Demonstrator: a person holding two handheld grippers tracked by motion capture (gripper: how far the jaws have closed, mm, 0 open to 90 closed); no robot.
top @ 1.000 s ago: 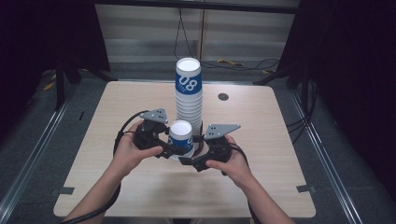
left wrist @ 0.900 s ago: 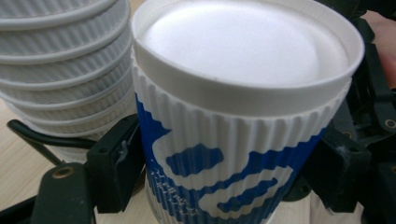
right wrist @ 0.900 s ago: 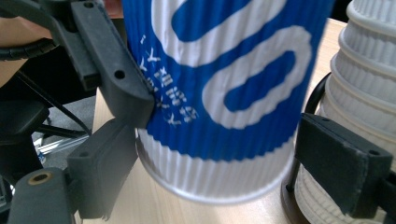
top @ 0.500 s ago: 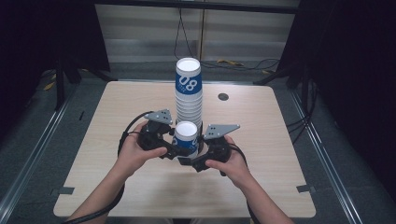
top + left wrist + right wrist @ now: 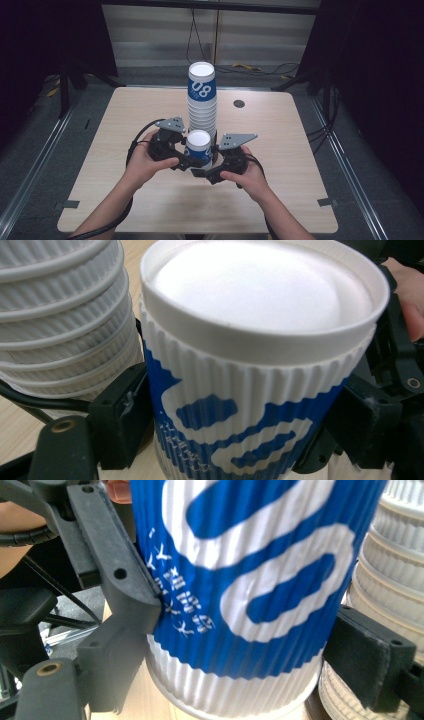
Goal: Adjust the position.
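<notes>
Near the middle of the table [image 5: 125, 200] stood one ribbed blue-and-white paper cup [image 5: 198, 148], upside down, its white base facing up and its long axis vertical. Just behind it rose one tall stack of cups [image 5: 202, 97] (too tightly nested to count), likewise inverted. Nothing showed inside either. The left gripper [image 5: 186, 161] had just been opening, its jaws flanking the cup without visibly pressing. The right gripper [image 5: 206, 169] clamped the cup's wall between both jaws.
</notes>
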